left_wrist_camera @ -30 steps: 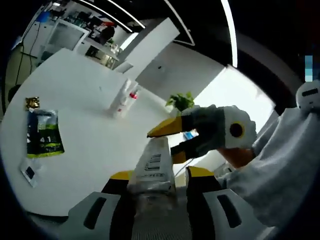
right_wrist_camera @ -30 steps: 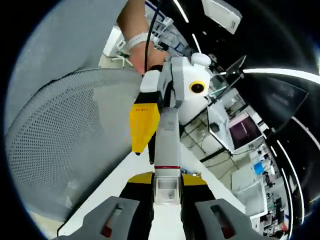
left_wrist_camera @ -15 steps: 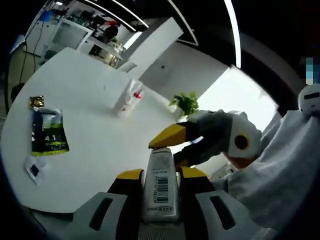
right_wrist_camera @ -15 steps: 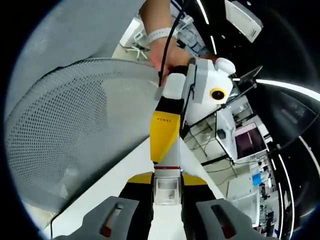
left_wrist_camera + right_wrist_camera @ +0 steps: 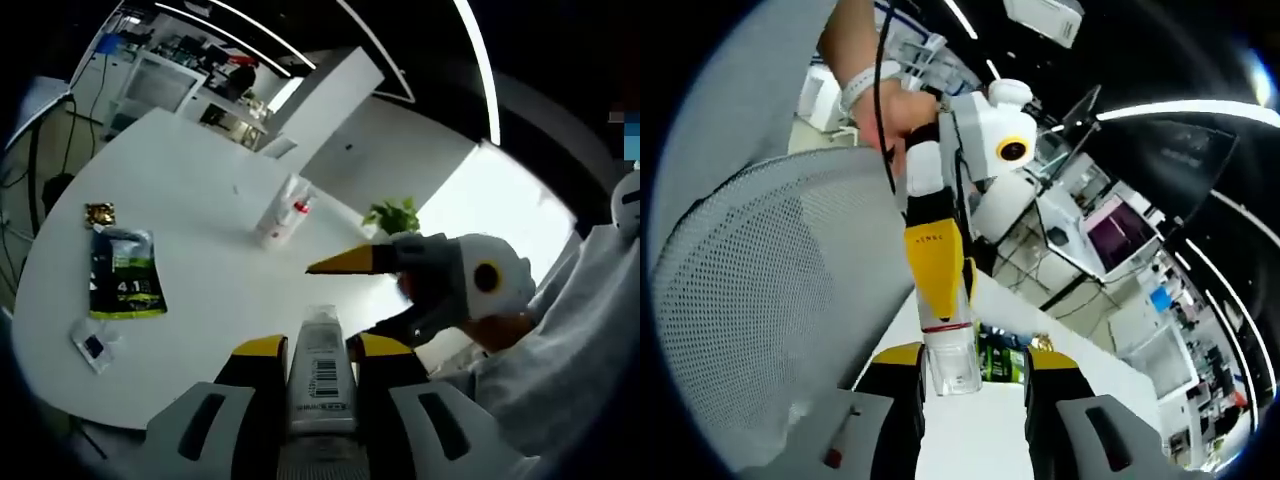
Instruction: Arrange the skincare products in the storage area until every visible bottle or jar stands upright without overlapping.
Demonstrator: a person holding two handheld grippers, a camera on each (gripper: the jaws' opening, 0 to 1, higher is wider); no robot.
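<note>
My left gripper (image 5: 322, 350) is shut on a white tube (image 5: 322, 375) with a barcode label, which stands up between its yellow-tipped jaws. The tube's clear cap (image 5: 950, 362), below a red band, lies between the jaws of my right gripper (image 5: 970, 360). Those jaws stand open, with a gap on the cap's right side. In the left gripper view the right gripper (image 5: 345, 298) reaches in from the right, one yellow jaw above the tube's top. In the right gripper view the left gripper (image 5: 943, 300) hangs over the cap, held by a hand (image 5: 875, 95). Two white bottles (image 5: 285, 212) stand far out on the white table (image 5: 200, 210).
A green packet (image 5: 125, 285), a small gold wrapper (image 5: 98, 212) and a small white sachet (image 5: 95, 343) lie on the table's left part. The green packet (image 5: 1000, 365) also shows past the cap. A grey mesh chair back (image 5: 760, 300) is close on the left. A plant (image 5: 395, 215) stands beyond the table.
My right gripper's jaws have spread apart off the tube's cap. The left gripper keeps its hold on the tube. Both views have shifted with the hands.
</note>
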